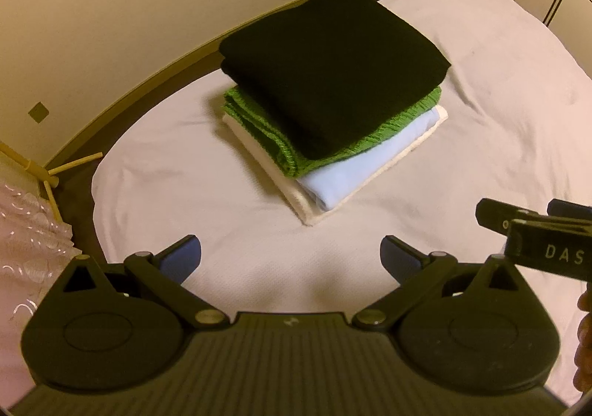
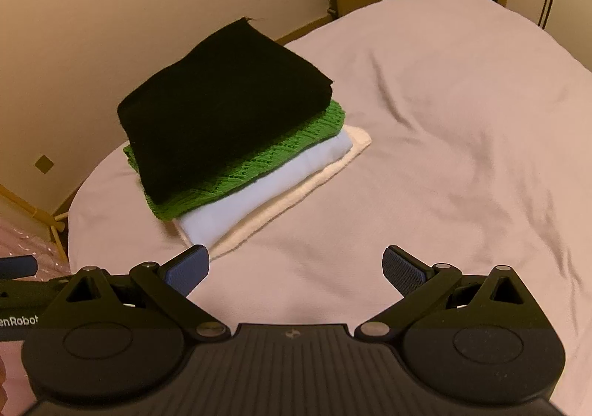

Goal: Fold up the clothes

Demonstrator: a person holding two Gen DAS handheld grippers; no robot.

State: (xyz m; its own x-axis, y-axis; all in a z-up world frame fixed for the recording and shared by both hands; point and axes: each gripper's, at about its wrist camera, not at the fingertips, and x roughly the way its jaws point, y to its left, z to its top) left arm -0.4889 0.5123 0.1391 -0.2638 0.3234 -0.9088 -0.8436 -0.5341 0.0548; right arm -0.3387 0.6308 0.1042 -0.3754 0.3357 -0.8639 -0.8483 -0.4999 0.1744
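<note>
Nearest in each wrist view is the tool itself. The left tool (image 1: 290, 260) has its two blue-padded fingers spread wide apart with nothing between them, only bare sheet below. The right tool (image 2: 296, 268) stands the same way, fingers apart and empty. The two tools sit close side by side: the right one shows at the right edge of the left view, and the left one at the left edge of the right view.

Under and just ahead of both tools lies the bed (image 1: 155, 171), its pale sheet lightly creased, more so off to the right of the right tool.

Further ahead, apart from both tools, is the stack of folded clothes. From the left tool it lies straight ahead; from the right tool, ahead and to the left. A cream towel (image 1: 373, 186) is at the bottom, then a light blue garment (image 1: 351, 171), a green knit (image 1: 281, 146), and a black garment (image 1: 333, 75) on top, each folded flat and fairly squared.

No unfolded garment shows in either view, so the folding looks finished or between pieces. The next move would call for another garment, if any remains out of view; otherwise only a tidy of the stack's edges.
</note>
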